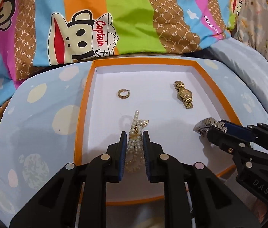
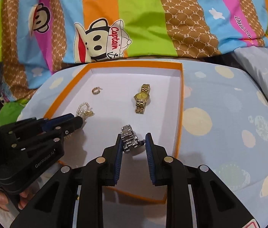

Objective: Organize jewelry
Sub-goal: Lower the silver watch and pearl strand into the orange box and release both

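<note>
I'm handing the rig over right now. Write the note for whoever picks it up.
Left claw: closed around the pearl necklace, low over the box floor.
Right claw: pads either side of the silver watch; a gap shows on the right, so the grip looks unsure.
Already lying in the box: gold watch and earring.
Left: set down necklace and silver watch in the box, apart from the others, then release.
</note>
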{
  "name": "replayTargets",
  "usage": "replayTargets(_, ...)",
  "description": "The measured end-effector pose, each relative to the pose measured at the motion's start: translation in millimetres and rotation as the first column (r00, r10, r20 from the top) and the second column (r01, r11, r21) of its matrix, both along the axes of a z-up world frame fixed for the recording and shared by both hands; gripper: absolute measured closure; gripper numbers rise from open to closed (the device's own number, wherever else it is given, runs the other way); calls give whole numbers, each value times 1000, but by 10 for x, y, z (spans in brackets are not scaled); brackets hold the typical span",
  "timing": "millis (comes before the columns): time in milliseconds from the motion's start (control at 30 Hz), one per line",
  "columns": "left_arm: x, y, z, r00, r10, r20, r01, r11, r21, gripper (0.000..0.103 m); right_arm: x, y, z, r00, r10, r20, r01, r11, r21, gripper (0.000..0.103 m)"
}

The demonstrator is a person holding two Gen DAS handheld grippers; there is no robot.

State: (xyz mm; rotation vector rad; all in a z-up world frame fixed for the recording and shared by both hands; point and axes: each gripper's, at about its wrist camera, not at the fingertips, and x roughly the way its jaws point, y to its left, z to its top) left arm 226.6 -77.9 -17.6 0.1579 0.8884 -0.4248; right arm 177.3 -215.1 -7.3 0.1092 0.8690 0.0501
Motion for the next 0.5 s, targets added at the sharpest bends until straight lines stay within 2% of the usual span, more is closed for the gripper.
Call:
replayTargets(100, -28, -25, -6, 1000, -4, 11, 4, 1000, 20, 85, -57, 55, -4, 1000, 7, 9, -7, 1000, -22, 78)
replayTargets(133, -41, -24, 1, 1000, -4, 15, 3, 1000, 21, 81, -68, 53, 4, 1000, 8, 12, -8, 1000, -27, 76)
replayTargets(167, -48, -18, 18, 1000, 3, 24, -4, 1000, 18, 75, -99, 44, 25, 1000, 4, 21, -4, 1000, -24, 73)
replayTargets(200, -64, 8, 44, 999, 11, 34, -11, 1000, 8, 61, -147, 22, 68, 999, 1, 39, -1, 1000, -7, 70)
replayTargets(233, -98, 60, 92, 999, 21, 49, -20, 1000, -16, 55, -190, 0, 108, 999, 0, 53, 0, 1000, 8, 67)
replayTargets(500, -443, 625, 495, 990, 108, 86, -92, 982, -165, 53, -792, -305, 447, 985, -72, 160, 57, 994, 98, 59)
